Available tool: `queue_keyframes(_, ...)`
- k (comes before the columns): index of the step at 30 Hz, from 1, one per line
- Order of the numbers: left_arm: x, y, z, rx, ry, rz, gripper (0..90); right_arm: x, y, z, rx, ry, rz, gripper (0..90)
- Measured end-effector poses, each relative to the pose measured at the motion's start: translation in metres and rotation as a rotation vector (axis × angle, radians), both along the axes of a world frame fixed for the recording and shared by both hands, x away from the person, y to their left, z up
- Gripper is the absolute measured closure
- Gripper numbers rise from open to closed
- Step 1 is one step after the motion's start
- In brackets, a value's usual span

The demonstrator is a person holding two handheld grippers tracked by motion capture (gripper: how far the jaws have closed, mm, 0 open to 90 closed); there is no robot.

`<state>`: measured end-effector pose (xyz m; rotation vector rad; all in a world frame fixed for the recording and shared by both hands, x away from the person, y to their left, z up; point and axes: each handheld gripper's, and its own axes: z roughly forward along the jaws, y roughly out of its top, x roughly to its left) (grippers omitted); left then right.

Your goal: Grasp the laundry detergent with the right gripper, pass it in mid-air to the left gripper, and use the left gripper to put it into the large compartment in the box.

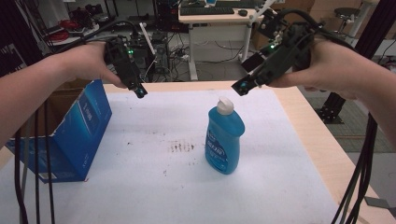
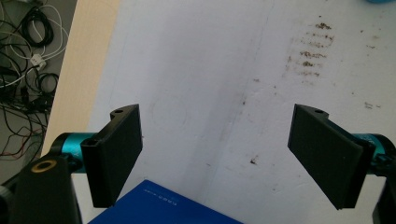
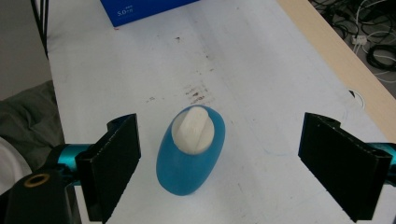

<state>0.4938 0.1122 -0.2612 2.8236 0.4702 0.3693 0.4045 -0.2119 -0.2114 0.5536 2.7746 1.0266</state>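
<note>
**Above the white mat, 2 grippers spread wide over 1 blue bottle**

On the white mat that covers the wooden table, a blue bottle stands upright a little right of centre, its white cap on top. A patch of brown specks marks the mat just to the bottle's left.

The right gripper hangs in the air above and slightly beyond the bottle, held in the person's right hand. Its 2 jaws are spread wide and hold nothing. In the right gripper view the bottle sits between the 2 black pads but well below them, touching neither, cap pointing up at the camera.

The left gripper hovers over the far left part of the mat, gripped by the left hand. Its jaws are also wide apart and empty; the left gripper view shows bare mat between the pads and the corner of a blue box below.

That blue box stands open at the table's left edge, well apart from the bottle.
</note>
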Motion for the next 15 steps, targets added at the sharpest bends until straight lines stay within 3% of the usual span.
queue_keyframes(6,-0.002,0.001,0.000,-0.009,-0.005,0.000,17.9,-0.010,-0.014,-0.019,0.035,0.001,-0.053,12.1)
queue_keyframes(15,-0.004,0.003,-0.002,-0.004,-0.001,-0.004,17.9,-0.025,-0.021,-0.050,0.089,-0.002,-0.105,12.1)
